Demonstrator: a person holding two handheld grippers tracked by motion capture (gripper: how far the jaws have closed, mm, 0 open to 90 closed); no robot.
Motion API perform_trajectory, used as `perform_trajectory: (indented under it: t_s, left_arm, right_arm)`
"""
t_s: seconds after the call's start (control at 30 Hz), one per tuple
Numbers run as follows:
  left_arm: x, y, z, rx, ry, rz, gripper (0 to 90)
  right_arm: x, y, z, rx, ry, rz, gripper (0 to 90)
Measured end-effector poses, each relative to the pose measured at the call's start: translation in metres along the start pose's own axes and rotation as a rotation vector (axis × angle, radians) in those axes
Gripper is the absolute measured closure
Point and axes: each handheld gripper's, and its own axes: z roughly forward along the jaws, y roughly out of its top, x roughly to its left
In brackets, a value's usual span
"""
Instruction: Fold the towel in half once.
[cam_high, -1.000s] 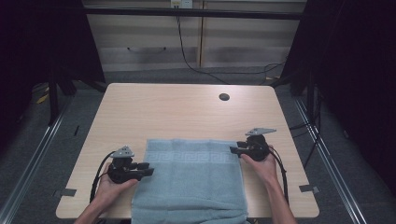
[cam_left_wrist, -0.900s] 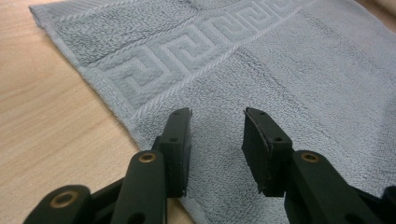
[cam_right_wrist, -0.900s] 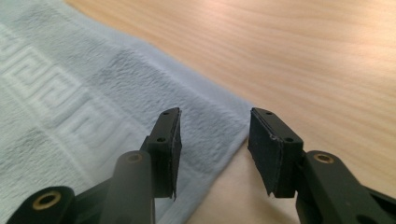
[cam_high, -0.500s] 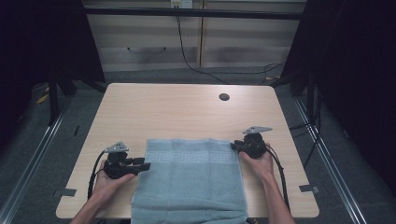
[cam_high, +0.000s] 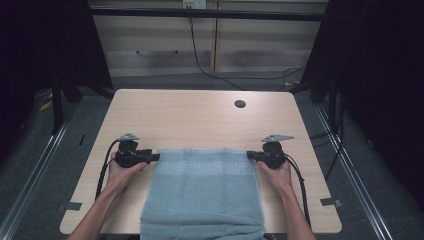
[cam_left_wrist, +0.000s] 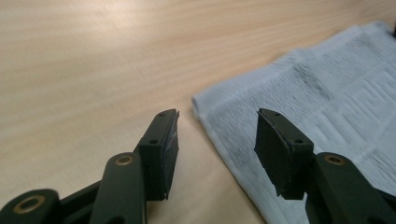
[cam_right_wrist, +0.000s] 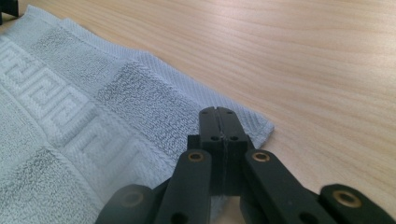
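The towel (cam_high: 205, 195) lies flat on the near half of the table (cam_high: 200, 115), its near edge hanging over the table's near side. Our right gripper (cam_right_wrist: 218, 114) has just closed, pinching the towel's far right corner. Our left gripper (cam_left_wrist: 215, 135), jaws just opening, straddles the far left corner without pressing it.

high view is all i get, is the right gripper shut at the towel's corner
Observer: Yes. In the right gripper view, the right gripper is shut, with its tips over the towel's corner hem. I cannot tell whether any cloth is pinched.
Operator: and the left one
Observer: The left gripper is open, and its jaws have just been opening. The towel's edge lies in the gap and touches neither pad.
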Motion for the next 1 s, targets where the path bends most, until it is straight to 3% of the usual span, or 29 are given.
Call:
perform_trajectory:
  t_s: [0.03, 0.1, 0.17, 0.2, 0.33, 0.4, 0.57, 0.7, 0.77, 0.8, 0.9, 0.93, 1.0]
  left_arm:
    - [0.002, 0.002, 0.002, 0.005, -0.005, -0.018, 49.1]
    - [0.004, 0.006, 0.006, 0.023, -0.005, -0.007, 48.7]
    - [0.002, 0.008, 0.010, 0.013, 0.019, 0.002, 48.8]
    - [0.001, 0.008, 0.012, 0.016, -0.002, 0.002, 48.1]
    - [-0.003, 0.011, 0.016, 0.024, 0.010, 0.044, 46.0]
    - [-0.006, 0.010, 0.019, 0.005, 0.015, 0.042, 44.5]
    - [-0.006, 0.010, 0.021, -0.005, -0.004, 0.036, 43.0]
    - [-0.010, 0.008, 0.021, -0.004, -0.007, 0.071, 44.4]
    - [-0.013, 0.005, 0.021, 0.013, -0.032, 0.129, 52.7]
    - [-0.015, 0.005, 0.020, 0.019, -0.026, 0.148, 56.6]
    - [-0.015, 0.003, 0.019, 0.033, -0.051, 0.157, 73.6]
    - [-0.014, 0.003, 0.019, 0.035, -0.053, 0.154, 80.5]
    - [-0.012, 0.002, 0.018, 0.033, -0.064, 0.129, 85.5]
  right_arm:
    - [0.000, 0.000, 0.001, -0.006, 0.000, 0.006, 90.0]
    - [0.000, 0.000, 0.001, -0.025, -0.007, 0.007, 90.0]
    - [-0.001, 0.001, 0.001, -0.026, -0.031, 0.011, 78.2]
    - [-0.003, 0.001, 0.002, -0.025, -0.039, 0.018, 73.8]
    - [-0.005, 0.001, 0.007, -0.029, -0.046, 0.021, 59.8]
    - [-0.003, 0.003, 0.009, -0.029, -0.070, -0.005, 56.7]
    - [-0.008, 0.003, 0.008, -0.043, -0.108, 0.024, 50.6]
    - [-0.006, 0.002, 0.011, -0.026, -0.088, 0.000, 53.9]
    - [0.001, 0.003, 0.013, -0.015, -0.083, -0.039, 60.6]
    - [0.005, 0.003, 0.015, -0.012, -0.071, -0.058, 69.1]
    - [0.010, 0.004, 0.018, -0.002, -0.040, -0.051, 83.3]
    - [0.010, 0.004, 0.018, -0.003, -0.025, -0.035, 86.0]
    - [0.010, 0.004, 0.019, -0.005, -0.022, -0.025, 86.9]
